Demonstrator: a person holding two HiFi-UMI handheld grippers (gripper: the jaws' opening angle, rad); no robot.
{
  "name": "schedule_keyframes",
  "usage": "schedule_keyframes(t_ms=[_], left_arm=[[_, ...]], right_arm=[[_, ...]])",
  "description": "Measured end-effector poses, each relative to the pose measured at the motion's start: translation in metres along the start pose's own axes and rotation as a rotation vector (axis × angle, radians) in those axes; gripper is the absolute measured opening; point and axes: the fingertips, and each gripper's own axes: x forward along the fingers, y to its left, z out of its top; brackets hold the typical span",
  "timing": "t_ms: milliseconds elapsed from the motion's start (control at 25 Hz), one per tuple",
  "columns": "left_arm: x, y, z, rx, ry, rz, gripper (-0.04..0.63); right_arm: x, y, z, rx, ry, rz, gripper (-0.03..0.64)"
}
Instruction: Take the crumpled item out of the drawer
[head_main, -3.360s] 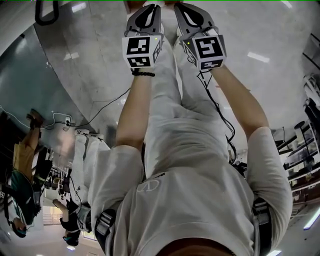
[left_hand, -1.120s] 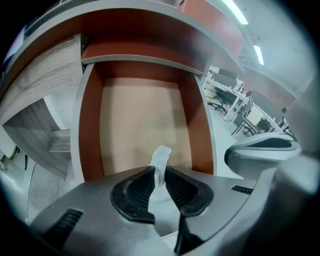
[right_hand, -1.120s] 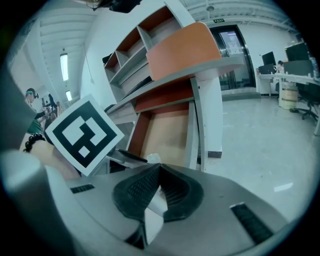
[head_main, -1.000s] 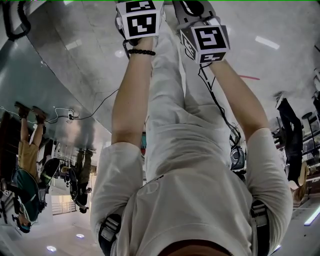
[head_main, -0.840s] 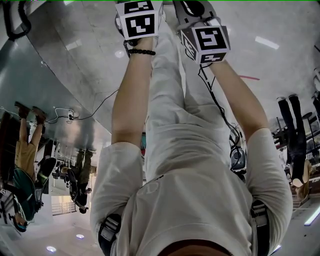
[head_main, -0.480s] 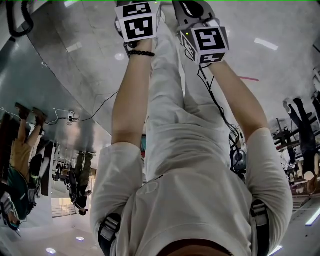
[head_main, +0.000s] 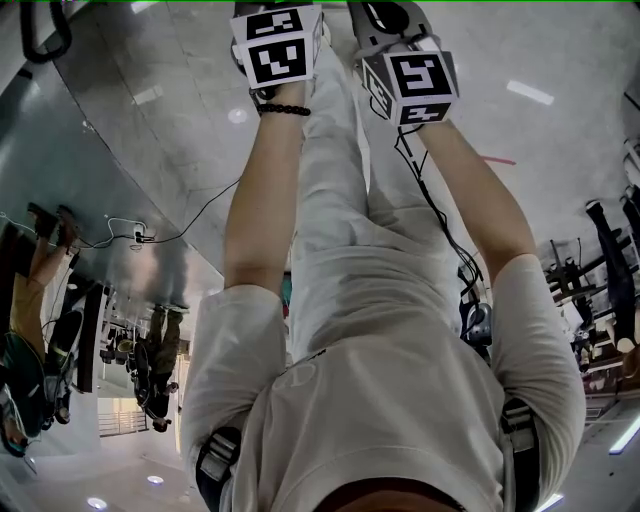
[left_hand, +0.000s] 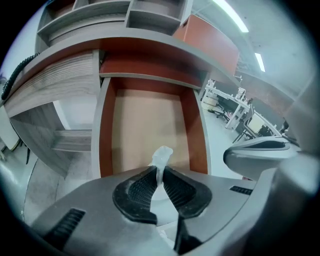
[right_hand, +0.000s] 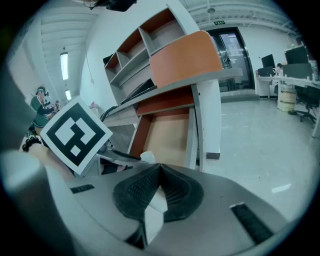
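In the left gripper view my left gripper is shut on a small white crumpled item, which sticks up from between the dark ribbed pads. It hangs over the open drawer, whose light wooden bottom and red-brown sides hold nothing else. The right gripper is shut with nothing between its pads. Its view shows the same crumpled item, the left gripper's marker cube and the drawer beyond. The head view shows only the two marker cubes, left and right, with both jaws hidden.
The drawer belongs to a grey wood desk with a red-brown panel and open shelves above it. Office chairs and desks stand to the right on a pale floor. A cable lies on the floor, and people stand at the head view's left.
Since the earliest frame both marker cubes have shifted up to the top edge of the head view. Over the last second the grippers hardly move; only people in the background shift.
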Motion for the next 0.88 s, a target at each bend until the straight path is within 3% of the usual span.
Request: schedule_keyframes(t_ms=[880], left_arm=[[-0.105, -0.016, 0.070, -0.010, -0.107, -0.020, 0.043]], right_arm=[[-0.067, 0.021, 0.100, -0.022, -0.080, -0.020, 0.001]])
